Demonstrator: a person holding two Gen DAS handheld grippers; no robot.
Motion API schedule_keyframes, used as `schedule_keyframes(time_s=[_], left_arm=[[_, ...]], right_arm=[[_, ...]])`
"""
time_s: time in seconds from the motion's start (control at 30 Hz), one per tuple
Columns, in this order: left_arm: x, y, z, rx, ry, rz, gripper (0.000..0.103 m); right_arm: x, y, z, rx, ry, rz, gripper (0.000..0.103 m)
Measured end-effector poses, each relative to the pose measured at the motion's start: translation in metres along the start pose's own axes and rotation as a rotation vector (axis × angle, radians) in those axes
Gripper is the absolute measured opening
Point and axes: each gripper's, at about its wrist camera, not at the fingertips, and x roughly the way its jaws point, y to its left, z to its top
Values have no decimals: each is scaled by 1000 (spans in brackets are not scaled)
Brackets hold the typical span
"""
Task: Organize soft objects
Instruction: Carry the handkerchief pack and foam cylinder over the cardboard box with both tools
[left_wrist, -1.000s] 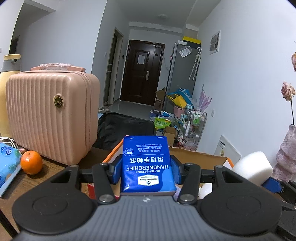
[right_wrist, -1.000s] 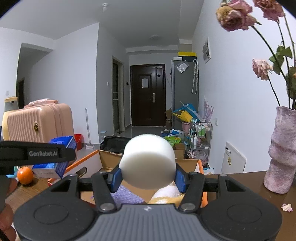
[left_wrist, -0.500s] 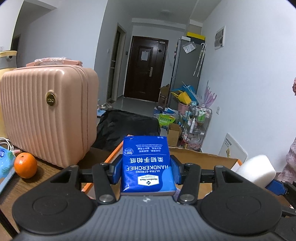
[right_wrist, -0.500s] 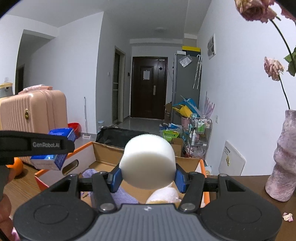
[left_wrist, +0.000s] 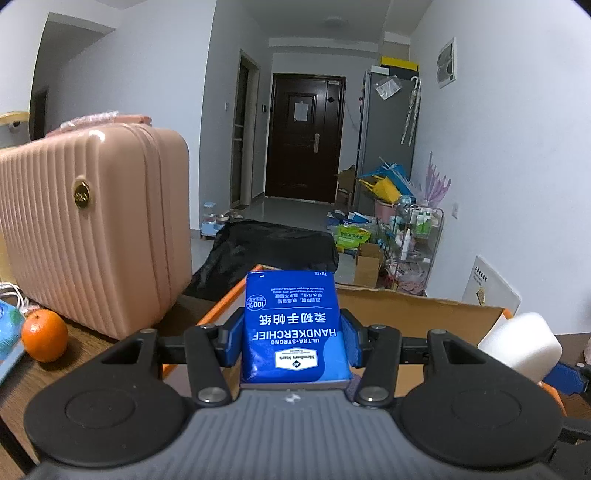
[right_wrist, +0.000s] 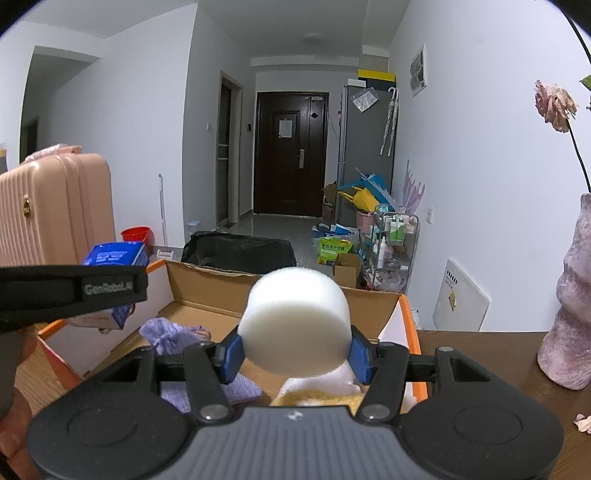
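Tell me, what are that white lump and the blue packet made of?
White lump: likely foam sponge, matte with a finely porous surface. Blue packet: paper tissues by its "handkerchief" label, in a glossy plastic-film wrapper that catches the light.

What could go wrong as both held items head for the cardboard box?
The white sponge is pinched only at its lower sides by the right gripper, so it may squirm out early. The tissue pack in the left gripper sits near the box's orange edge and could land outside.
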Motion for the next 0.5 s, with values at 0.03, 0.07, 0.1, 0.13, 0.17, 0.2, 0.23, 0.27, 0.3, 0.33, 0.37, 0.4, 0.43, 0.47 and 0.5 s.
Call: schedule_keyframes(time_s=[0.03, 0.07, 0.1, 0.13, 0.17, 0.2, 0.23, 0.27, 0.3, 0.33, 0.37, 0.4, 0.43, 0.47, 0.5], left_arm=[[2, -1, -2, -2, 4, -2, 53], [4, -1, -3, -2, 10, -3, 53], [5, -2, -4, 0, 16, -2, 53], [8, -3, -6, 4, 21, 1, 53], [9, -4, -7, 8, 26, 3, 53], [10, -4, -9, 13, 30, 5, 53], [11, -5, -10, 14, 34, 6, 53], [11, -4, -11, 14, 35, 8, 53], [12, -4, -11, 14, 35, 12, 53], [12, -4, -11, 16, 33, 14, 53], [12, -4, -11, 18, 31, 17, 53], [12, -4, -12, 18, 31, 19, 53], [14, -5, -12, 19, 34, 18, 53], [15, -5, -12, 23, 37, 19, 53], [15, -6, -13, 25, 39, 20, 53]], right_arm=[[2, 2, -1, -3, 4, -1, 56], [3, 2, -2, -6, 7, -2, 56], [4, 4, -3, -8, 12, -1, 56], [5, 4, -3, -10, 17, 1, 56], [6, 4, -3, -8, 21, 2, 56], [6, 3, -4, -7, 23, 0, 56], [6, 3, -4, -5, 23, -3, 56], [6, 2, -4, 0, 24, -5, 56], [6, 1, -4, 3, 25, -7, 56], [7, 1, -4, 8, 25, -8, 56], [7, 0, -4, 11, 26, -8, 56], [7, -1, -5, 15, 27, -7, 56], [8, -1, -4, 18, 28, -5, 56], [10, -2, -2, 20, 30, -5, 56], [10, -3, -3, 20, 31, -5, 56]])
